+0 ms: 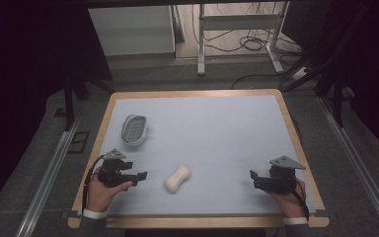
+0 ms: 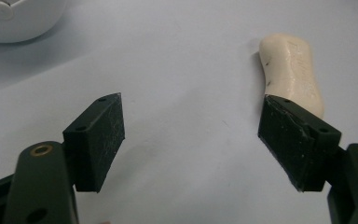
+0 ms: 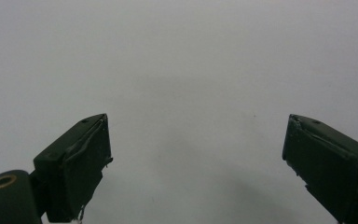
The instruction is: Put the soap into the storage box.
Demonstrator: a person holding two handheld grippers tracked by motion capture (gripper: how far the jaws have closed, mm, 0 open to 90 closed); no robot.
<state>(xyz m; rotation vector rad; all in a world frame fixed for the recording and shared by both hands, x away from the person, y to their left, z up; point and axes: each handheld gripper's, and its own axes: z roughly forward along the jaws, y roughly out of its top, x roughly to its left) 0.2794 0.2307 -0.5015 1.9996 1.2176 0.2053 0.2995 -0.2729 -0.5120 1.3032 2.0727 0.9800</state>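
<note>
Your two hands sit at the near edge of the pale blue-grey bench with its wooden rim, one hand-held gripper in each. Nothing is grasped on either side.

Largest first: the bench top, bare across most of its middle and far half. Next, the white oval plastic soap dish with a ridged insert, far-left, well apart from both hands and beyond your left one.

Then the cream, waisted bar of soap, lying flat near the front edge, left of centre. Its long axis runs on a diagonal, near-left to far-right as the high view has it.

Left hand-held gripper: released, jaws wide, nothing between them. It points along the bench toward the soap and is near it, not touching. In the left gripper view the soap lies ahead and off to the side of one jaw, not centred in the gap.

Right hand-held gripper: also released, jaws spread over bare bench, well apart from the soap.

Judgement: the left is clearly the nearer hand. You'd likely need to shift sideways and turn the jaws across the soap's narrow waist.
</note>
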